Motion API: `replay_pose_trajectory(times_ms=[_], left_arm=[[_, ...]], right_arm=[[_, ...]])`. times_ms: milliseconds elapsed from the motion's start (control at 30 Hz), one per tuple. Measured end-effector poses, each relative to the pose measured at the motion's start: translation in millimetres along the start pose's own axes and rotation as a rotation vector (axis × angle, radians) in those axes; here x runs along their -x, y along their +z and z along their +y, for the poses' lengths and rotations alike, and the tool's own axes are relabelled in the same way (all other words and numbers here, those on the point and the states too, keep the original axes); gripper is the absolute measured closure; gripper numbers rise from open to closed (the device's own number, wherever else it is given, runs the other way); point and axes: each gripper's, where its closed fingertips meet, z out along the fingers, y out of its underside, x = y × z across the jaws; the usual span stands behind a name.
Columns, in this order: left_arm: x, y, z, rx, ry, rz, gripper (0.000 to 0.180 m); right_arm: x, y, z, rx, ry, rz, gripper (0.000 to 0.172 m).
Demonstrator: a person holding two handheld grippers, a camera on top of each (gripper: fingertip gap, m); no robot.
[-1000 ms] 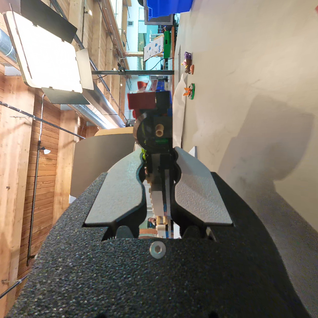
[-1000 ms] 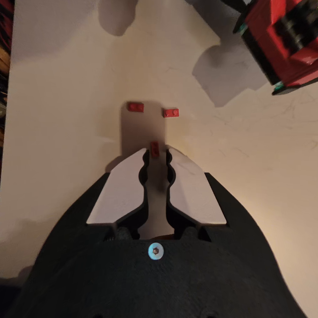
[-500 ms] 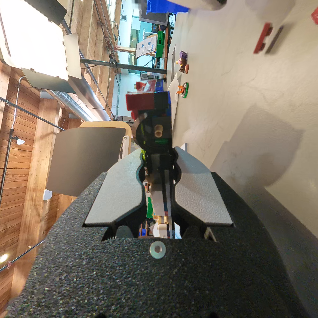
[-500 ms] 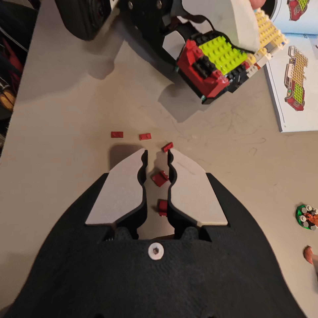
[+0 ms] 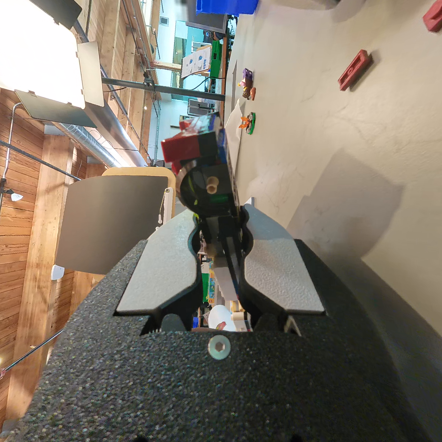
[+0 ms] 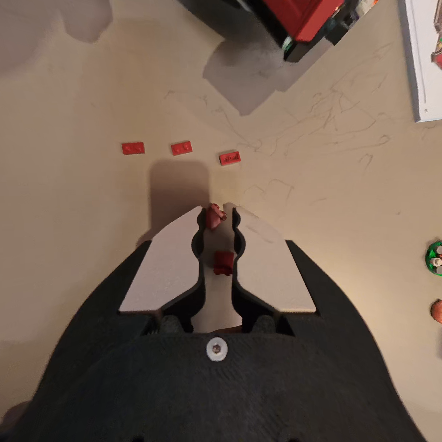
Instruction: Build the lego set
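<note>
Here the right gripper hangs unclenched over the table: one dark red piece lies between its fingers, a tilted piece touches one fingertip, and three red plates lie beyond. The left gripper grasps a black-and-red brick model

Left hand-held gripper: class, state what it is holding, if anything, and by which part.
The left hand-held gripper holds a toy-brick model, mostly black with red and blue bricks, clamped by its narrow black rear section; the bulkier front juts beyond the fingertips.
</note>
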Motion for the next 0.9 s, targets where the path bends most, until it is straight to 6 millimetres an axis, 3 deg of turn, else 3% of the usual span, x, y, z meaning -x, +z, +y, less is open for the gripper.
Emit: replay_pose_trajectory(times_ms=[100,367,467,567,633,733,900], left_arm=[[-0.5,0.2,-1.2,-0.002,-0.003,0.005,0.149],[-3.0,1.7,-3.5,-0.005,0.033,0.009,0.149],[-4.1,2.0,-4.7,-0.005,0.07,0.004,0.149],[-5.3,2.2,-6.0,-0.009,0.092,0.002,0.149],[-6.5,2.7,-6.7,-0.01,0.107,0.002,0.149],[-8.4,3.7,-8.4,-0.017,0.122,0.002,0.149],[-11.0,4.0,-13.5,-0.033,0.16,-0.002,0.149]], right_arm=[[-3.8,0.8,4.4,0.017,0.026,0.008,0.164],[-48.3,-14.5,27.7,0.083,0.176,0.218,0.16],[-42.6,-25.1,20.3,0.058,0.186,0.222,0.15],[-15.6,-30.9,19.2,0.051,0.146,0.129,0.145],[-3.9,-28.1,28.8,0.091,0.118,0.097,0.145],[-8.4,-19.2,41.0,0.142,0.15,0.123,0.155],[-23.0,-25.5,39.4,0.133,0.154,0.203,0.147]])
